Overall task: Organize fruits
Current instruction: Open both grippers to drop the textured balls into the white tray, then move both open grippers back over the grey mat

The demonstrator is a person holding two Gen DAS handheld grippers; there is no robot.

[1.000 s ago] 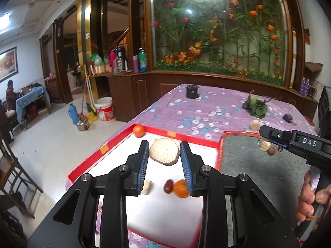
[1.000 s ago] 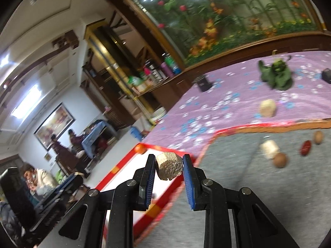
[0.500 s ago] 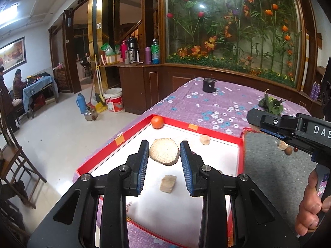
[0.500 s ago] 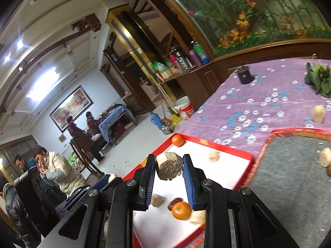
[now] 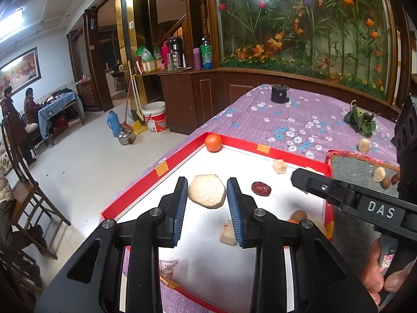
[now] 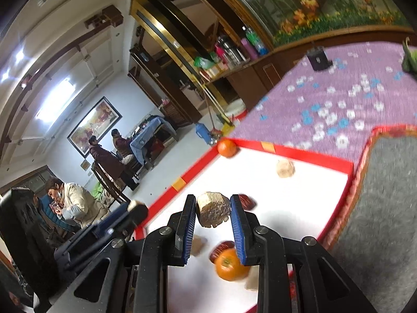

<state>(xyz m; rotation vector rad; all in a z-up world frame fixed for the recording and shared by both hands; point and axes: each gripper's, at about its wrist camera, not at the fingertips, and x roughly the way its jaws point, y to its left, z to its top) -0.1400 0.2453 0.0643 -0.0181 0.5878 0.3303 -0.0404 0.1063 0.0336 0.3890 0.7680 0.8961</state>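
Shown together, both hand-held grippers hang above a red-rimmed white tray (image 5: 182,156) on a table with a purple flowered cloth (image 5: 299,120). Left gripper (image 5: 207,195): blue-padded jaws clamped on a flat, pale, roughly hexagonal slice (image 5: 207,190), carried clear of the tray floor. Right gripper (image 6: 213,212): jaws clamped on a smaller beige chunk (image 6: 213,212) with a rough, faceted surface, likewise held above the tray; in the left wrist view its black body, lettered "DAS", enters from the right, with a hand (image 5: 378,274) on its handle.

Tray contents, left wrist view: a mandarin (image 5: 213,143) in the far corner against the rim; a pale chunk (image 5: 279,166) near the far rim; a dark red jujube (image 5: 261,188) just right of the left gripper's tips; a white piece (image 5: 228,234) partly hidden behind the right-hand pad; a brown round fruit (image 5: 299,214) near the right rim.

Right wrist view: a second mandarin (image 6: 229,263) lies below the jaws, touching a dark red fruit (image 6: 221,247); this view is motion-blurred.

Beside the tray lies a grey mat (image 5: 359,164) with a red edge, bearing several small fruits at its far right. On the cloth beyond: a pale lump (image 5: 363,145), a green leafy bundle (image 5: 361,122) and a black cylindrical object (image 5: 279,94).
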